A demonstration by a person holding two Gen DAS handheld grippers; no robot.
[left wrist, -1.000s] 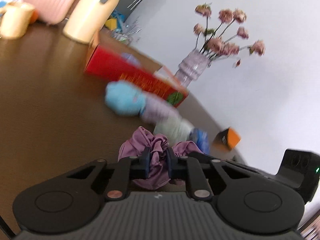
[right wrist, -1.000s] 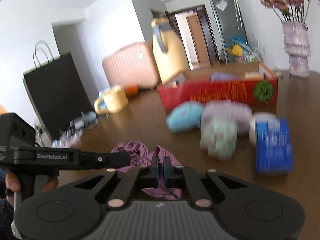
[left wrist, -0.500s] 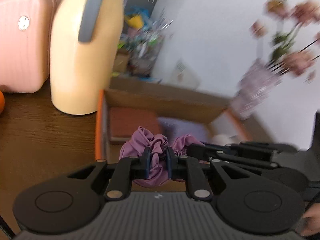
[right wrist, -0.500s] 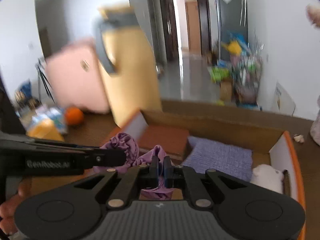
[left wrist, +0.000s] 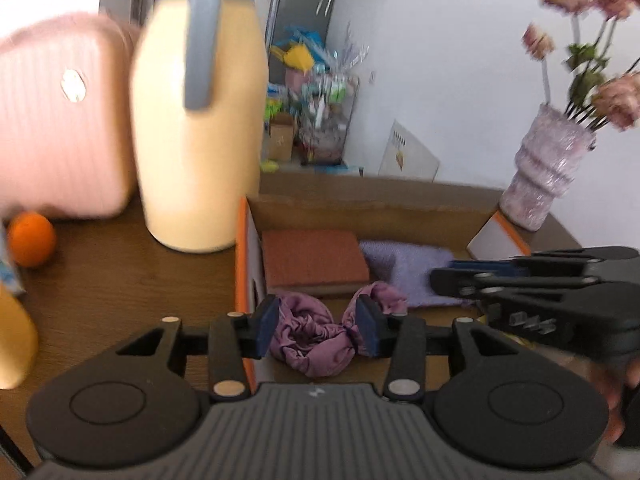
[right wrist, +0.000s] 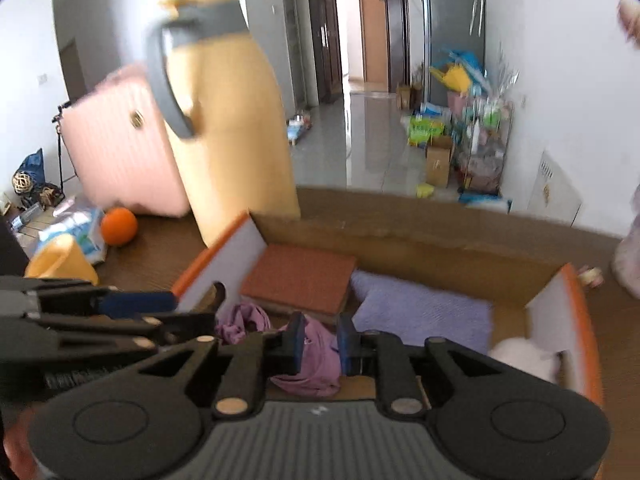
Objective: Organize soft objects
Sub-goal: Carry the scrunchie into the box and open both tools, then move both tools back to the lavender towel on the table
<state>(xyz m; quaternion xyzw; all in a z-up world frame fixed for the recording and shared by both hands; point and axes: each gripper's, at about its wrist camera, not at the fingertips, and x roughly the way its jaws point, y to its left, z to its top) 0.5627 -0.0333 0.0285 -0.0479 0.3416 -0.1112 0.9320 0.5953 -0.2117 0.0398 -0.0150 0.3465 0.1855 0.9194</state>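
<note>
Brown desk (left wrist: 100,280), box (right wrist: 420,248) on it; both hand-held grippers, left (left wrist: 316,330) and right (right wrist: 318,342), jaws opening, release purple scrunchie (left wrist: 316,340) between them over box.

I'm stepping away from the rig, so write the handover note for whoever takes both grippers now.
Left gripper: jaws opening, purple scrunchie between the pads, over the box.
Right gripper: jaws opening, the same scrunchie between them.
Cardboard box already holds a red-brown pad, a lilac knitted cloth and a white fluffy item.
Done: scrunchie brought over the box.
Left: let it drop in, draw both grippers back.
</note>
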